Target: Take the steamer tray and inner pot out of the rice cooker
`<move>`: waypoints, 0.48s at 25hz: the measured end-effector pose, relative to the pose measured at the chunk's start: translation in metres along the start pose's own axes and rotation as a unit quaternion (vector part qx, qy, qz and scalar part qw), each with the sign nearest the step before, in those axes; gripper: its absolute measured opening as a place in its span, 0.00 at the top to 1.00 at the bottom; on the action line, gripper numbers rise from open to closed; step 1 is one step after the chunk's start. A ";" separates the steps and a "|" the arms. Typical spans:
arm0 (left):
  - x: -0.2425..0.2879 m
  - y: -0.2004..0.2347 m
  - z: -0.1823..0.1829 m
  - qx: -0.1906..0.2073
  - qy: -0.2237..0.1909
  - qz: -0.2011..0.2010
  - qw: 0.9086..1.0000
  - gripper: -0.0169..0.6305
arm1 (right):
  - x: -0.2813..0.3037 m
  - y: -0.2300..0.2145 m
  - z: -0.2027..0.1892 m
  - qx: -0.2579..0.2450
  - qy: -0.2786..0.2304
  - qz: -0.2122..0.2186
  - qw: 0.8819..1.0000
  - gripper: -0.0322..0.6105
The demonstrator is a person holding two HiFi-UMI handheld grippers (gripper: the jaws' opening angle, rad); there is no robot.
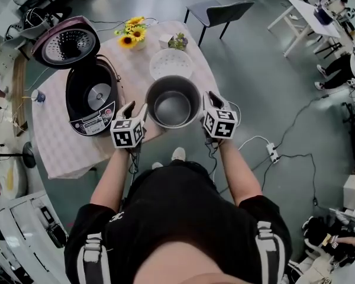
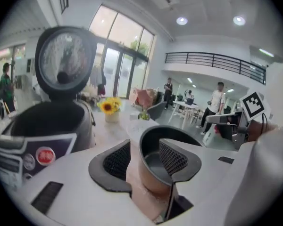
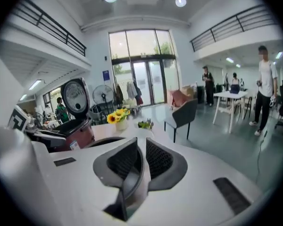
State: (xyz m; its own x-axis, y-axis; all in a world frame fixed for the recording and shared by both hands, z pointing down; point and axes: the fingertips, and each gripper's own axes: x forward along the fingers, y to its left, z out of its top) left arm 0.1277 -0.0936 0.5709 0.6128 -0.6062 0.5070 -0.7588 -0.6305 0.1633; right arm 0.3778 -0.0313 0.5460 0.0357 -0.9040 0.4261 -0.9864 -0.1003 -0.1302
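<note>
The dark metal inner pot (image 1: 173,108) is at the table's near edge, between my two grippers; I cannot tell whether it rests on the cloth. My left gripper (image 1: 137,108) straddles its left rim. In the left gripper view the pot (image 2: 153,165) has its wall between the jaws of this gripper (image 2: 144,159), with gaps at both pads, so it is open. My right gripper (image 1: 208,99) is shut on the right rim. In the right gripper view that gripper (image 3: 141,160) pinches the thin pot wall (image 3: 132,185). The white steamer tray (image 1: 171,64) lies on the table just behind the pot.
The rice cooker (image 1: 92,99) stands open at the left with its lid (image 1: 67,43) raised. A sunflower vase (image 1: 132,34) and a small plant (image 1: 178,41) sit at the table's far edge (image 1: 160,23). A chair (image 1: 219,10) stands beyond it. A power strip (image 1: 273,152) and cables lie on the floor at right.
</note>
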 end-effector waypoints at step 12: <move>-0.103 -0.031 0.127 0.136 -0.250 0.077 0.955 0.96 | -0.102 0.067 0.125 -0.105 -0.283 -0.032 0.953 0.95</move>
State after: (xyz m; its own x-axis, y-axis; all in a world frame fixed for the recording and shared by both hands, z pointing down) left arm 0.1162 -0.0728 0.4060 0.5790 -0.8149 0.0276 -0.8047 -0.5766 -0.1418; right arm 0.3278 0.0024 0.3821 0.1195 -0.9842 -0.1307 -0.9875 -0.1314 0.0868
